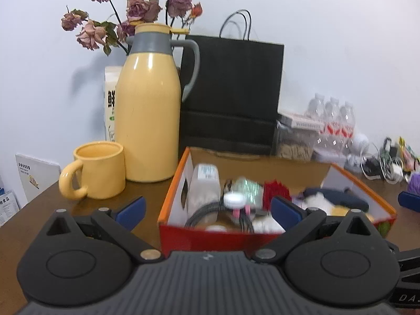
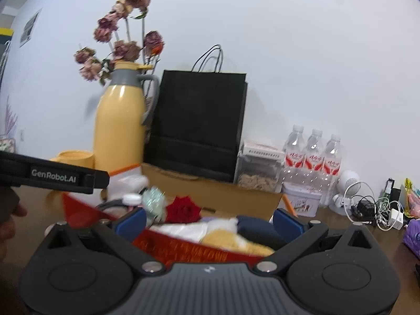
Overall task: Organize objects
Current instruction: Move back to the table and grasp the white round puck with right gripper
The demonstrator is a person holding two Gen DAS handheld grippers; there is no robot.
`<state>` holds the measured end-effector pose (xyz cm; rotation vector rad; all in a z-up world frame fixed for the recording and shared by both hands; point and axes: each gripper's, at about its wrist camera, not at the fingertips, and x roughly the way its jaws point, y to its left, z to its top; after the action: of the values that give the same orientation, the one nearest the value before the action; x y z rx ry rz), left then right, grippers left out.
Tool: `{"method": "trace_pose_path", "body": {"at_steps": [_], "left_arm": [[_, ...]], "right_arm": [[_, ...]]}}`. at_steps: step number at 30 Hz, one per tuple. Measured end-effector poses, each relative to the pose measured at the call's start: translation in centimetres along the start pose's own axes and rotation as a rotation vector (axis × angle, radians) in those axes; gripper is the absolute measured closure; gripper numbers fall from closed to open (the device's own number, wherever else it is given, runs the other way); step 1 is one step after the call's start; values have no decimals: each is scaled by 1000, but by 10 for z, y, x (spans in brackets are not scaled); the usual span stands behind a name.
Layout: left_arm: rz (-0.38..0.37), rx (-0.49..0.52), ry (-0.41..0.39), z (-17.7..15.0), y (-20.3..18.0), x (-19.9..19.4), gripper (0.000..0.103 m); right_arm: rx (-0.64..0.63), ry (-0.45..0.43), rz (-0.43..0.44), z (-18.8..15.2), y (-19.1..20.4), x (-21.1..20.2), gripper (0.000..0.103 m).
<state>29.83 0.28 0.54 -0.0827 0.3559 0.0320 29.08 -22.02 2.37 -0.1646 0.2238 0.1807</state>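
Centre of both frames: the red box point(image 1: 183, 233) with orange edges, open at the top and stuffed with odds and ends. It sits on the brown table point(image 1: 147, 199), just in front of the black paper bag point(image 1: 231, 92).

Left claw: the left gripper point(image 1: 207, 210) has its blue fingertips point(image 1: 131, 208) spread wide, nothing between them, one on each side of the box's near left corner. From the right camera its black body shows at the left edge, above the box's far left end.

Right claw: the right gripper point(image 2: 208, 221) is wide apart too and holds nothing; it frames the box's near wall from the lower middle.

Inside the box: a clear bottle point(image 1: 204, 189) at the left, a black braided cable point(image 1: 210, 211) with a white round cap point(image 1: 233, 199), a red rose point(image 2: 183, 210) mid-box, some white and dark blue stuff to the right. A lot of it is blurry, so can't say more.

Left of frame: a yellow jug point(image 1: 149, 115) with a grey collar stands upright, a yellow mug point(image 1: 97, 170) just beside it, lower left. Dried pinkish flowers point(image 1: 126, 13) poke up behind.

Right of frame: three water bottles point(image 2: 312, 152) in a row by the wall, a clear tub point(image 2: 260, 173) just left of them, and a tangle of white cables point(image 2: 378, 210) further right.
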Motion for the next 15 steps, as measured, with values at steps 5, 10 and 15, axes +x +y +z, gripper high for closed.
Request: {"method": "trace_pose_path", "body": {"at_steps": [5, 10, 15], "left_arm": [[-14, 37, 45, -14, 2, -13, 0], [-5, 44, 96, -26, 8, -24, 0], [-2, 52, 182, -39, 18, -29, 0]], "right_arm": [[-28, 59, 44, -15, 7, -17, 0], [-16, 148, 120, -26, 13, -28, 0], [2, 225, 188, -34, 20, -34, 0]]}}
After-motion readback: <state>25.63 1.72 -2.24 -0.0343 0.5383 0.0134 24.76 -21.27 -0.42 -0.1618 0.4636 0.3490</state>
